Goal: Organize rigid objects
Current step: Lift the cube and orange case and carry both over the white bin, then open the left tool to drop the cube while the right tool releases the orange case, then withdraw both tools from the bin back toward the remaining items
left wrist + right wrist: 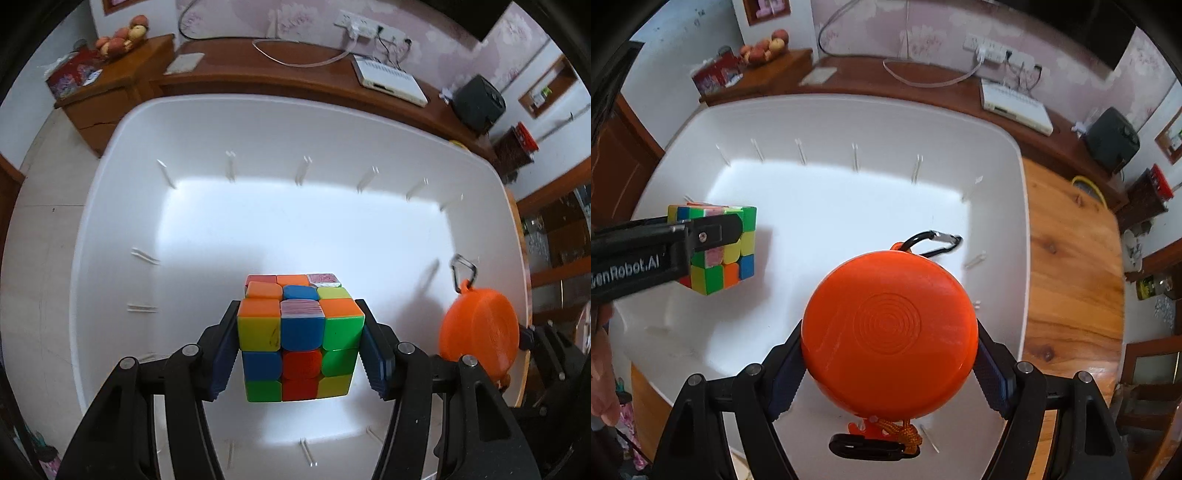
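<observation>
Left gripper (299, 347) clamps puzzle cube (299, 339), arm lettering seemingly "enRobot.AI"; right gripper (890, 373) clamps orange case (890, 343).

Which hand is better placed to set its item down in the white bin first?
Probably the left. Its tongs hold the cube over bare floor of the bin, well inside the walls. The right tongs hold the orange disc nearer the bin's right wall, with a carabiner dangling.
</observation>
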A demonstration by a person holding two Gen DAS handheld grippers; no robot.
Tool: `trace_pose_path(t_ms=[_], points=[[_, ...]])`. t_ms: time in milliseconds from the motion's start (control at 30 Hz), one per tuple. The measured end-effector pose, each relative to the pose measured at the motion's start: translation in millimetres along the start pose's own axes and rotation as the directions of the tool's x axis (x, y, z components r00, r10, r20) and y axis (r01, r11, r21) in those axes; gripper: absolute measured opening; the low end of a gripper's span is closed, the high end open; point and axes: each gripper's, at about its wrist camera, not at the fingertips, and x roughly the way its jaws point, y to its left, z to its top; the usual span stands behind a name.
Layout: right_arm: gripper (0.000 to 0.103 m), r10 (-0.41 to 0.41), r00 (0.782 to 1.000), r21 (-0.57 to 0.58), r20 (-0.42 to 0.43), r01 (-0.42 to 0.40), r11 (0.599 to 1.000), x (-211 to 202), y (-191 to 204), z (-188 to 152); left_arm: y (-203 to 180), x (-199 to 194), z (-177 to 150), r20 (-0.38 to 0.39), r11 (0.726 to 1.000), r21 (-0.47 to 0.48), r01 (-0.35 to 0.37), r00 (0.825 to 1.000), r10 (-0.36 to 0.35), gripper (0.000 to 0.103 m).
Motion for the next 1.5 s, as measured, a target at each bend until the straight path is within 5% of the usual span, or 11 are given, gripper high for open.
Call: trace_pose_path(t_ms=[133,367,500,533,600,633,967,1100,1200,1500], points=[[0.081,-0.002,1.0,-0.031,0.001,0.002,1.0,2,6,-5,-11,3,-7,-0.014,0.999,0.034,-0.01,1.0,0.01,0.062],[0.082,0.057,0.997,0.005,0.045,-0.057,0.998,-15,2,-8,-17,-9,-11,-0.025,0.989,0.033,-0.144,0.989,0.145,0.062],[0.083,0.067,0.996,0.022,0.065,-0.068,0.997,-32,2,-17,-21,-38,-21,0.069,0.995,0.047,-0.085,0.994,0.082,0.063],[0.083,0.068,0.995,0.019,0.066,-0.069,0.997,-36,3,-21,-21,-46,-24,0.076,0.997,0.044,-0.062,0.995,0.059,0.066],[0.083,0.069,0.995,0.012,0.075,-0.07,0.997,-43,6,-30,-22,-57,-28,0.075,0.998,0.039,-0.044,0.996,0.041,0.097],[0.083,0.073,0.994,0.009,0.083,-0.074,0.997,-48,8,-35,-22,-63,-31,0.082,0.999,0.036,-0.039,0.996,0.036,0.1],[0.083,0.108,0.969,0.001,0.222,-0.111,0.994,-97,20,-83,-33,-106,-69,0.152,0.995,0.07,-0.064,0.987,0.052,0.101],[0.083,0.141,0.936,0.0,0.322,-0.149,0.989,-119,20,-104,-30,-120,-87,0.168,0.996,0.064,-0.07,0.984,0.058,0.101],[0.083,0.095,0.92,-0.028,0.381,-0.091,0.995,-133,28,-119,-25,-129,-101,0.186,0.996,0.056,-0.072,0.981,0.061,0.101],[0.083,0.126,0.946,-0.033,0.3,-0.121,0.992,-141,34,-134,-11,-161,-135,0.24,0.997,0.029,-0.067,0.969,0.058,0.101]])
